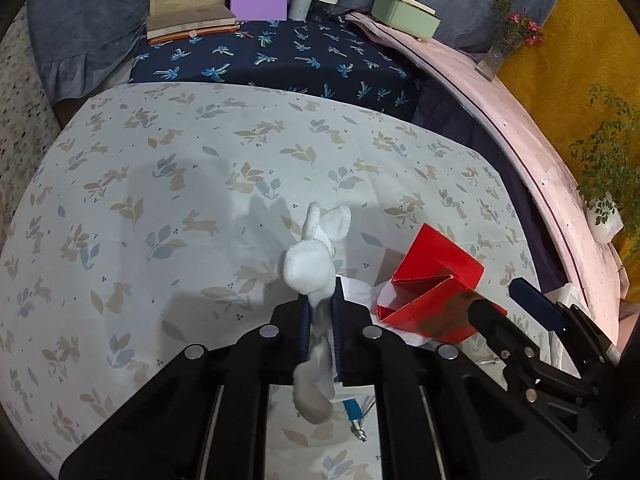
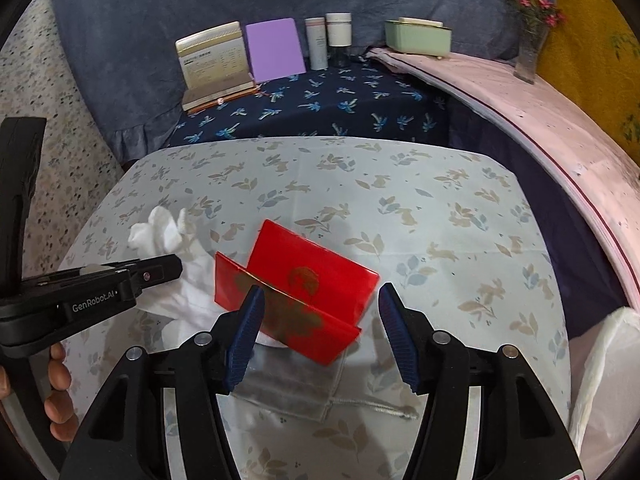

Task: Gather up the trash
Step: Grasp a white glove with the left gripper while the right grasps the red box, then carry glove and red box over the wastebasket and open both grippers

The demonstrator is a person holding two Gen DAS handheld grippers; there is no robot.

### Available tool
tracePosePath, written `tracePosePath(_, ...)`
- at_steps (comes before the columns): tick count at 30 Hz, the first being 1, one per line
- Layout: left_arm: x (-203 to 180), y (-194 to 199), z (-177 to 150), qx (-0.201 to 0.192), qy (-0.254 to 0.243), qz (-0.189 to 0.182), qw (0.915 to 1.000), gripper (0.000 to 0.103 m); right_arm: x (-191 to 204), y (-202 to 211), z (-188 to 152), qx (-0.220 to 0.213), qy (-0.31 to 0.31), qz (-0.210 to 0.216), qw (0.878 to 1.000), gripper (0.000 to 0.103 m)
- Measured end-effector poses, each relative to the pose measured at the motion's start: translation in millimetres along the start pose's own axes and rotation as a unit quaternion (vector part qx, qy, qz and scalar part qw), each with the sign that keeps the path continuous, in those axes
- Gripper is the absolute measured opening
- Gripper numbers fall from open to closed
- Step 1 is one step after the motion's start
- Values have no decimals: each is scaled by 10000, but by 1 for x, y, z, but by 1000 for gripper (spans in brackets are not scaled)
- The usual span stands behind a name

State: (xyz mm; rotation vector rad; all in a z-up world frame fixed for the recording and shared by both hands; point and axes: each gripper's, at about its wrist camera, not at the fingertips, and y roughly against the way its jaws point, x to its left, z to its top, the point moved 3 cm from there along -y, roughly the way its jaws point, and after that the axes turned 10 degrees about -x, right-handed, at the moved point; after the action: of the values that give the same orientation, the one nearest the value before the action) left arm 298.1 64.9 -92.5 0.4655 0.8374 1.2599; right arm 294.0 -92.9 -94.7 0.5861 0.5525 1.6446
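Observation:
A white sock (image 1: 308, 264) is pinched between the pads of my left gripper (image 1: 322, 312), which is shut on it; its toe sticks up past the fingertips. In the right wrist view the sock (image 2: 160, 232) shows at the left, above the left gripper (image 2: 160, 272). A folded red paper box (image 2: 304, 288) with a gold print lies on white tissue (image 2: 192, 296). My right gripper (image 2: 322, 298) is open, one finger on each side of the red box (image 1: 436, 280), pads not pressing it. It also shows at the right of the left wrist view (image 1: 504, 304).
The table wears a rabbit-print cloth (image 2: 440, 208). A translucent drawstring pouch (image 2: 288, 388) lies under the right gripper, and a white plastic bag (image 2: 600, 360) hangs at the right edge. Books (image 2: 212, 64), a purple notebook (image 2: 274, 50), bottles (image 2: 328, 40), a green box (image 2: 418, 36) and a vase (image 2: 530, 52) stand behind.

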Motion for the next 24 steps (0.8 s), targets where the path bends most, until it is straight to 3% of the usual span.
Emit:
tracePosePath(3, -3, -1, 2, -2, -24, -47, 10000, 8, 4, -5, -2, 126, 20, 138, 9998, 57)
tracePosePath(4, -5, -1, 3, -8, -35, -58, 10000, 8, 5, -6, -3, 172, 11, 178, 9997, 52)
tracePosePath(7, -10, 1, 3, -51, -88, -78, 9999, 8, 10, -5, -10, 279, 13, 214, 9994, 24)
tracePosePath(10, -19, 7, 3, -93, -127, -142, 9998, 7, 9, 2, -14, 294, -110, 205, 9993, 8)
tracePosePath(24, -100, 58, -1, -350, -586, -650, 9956, 7, -43, 88, -11, -292, -799, -275, 9960, 4)
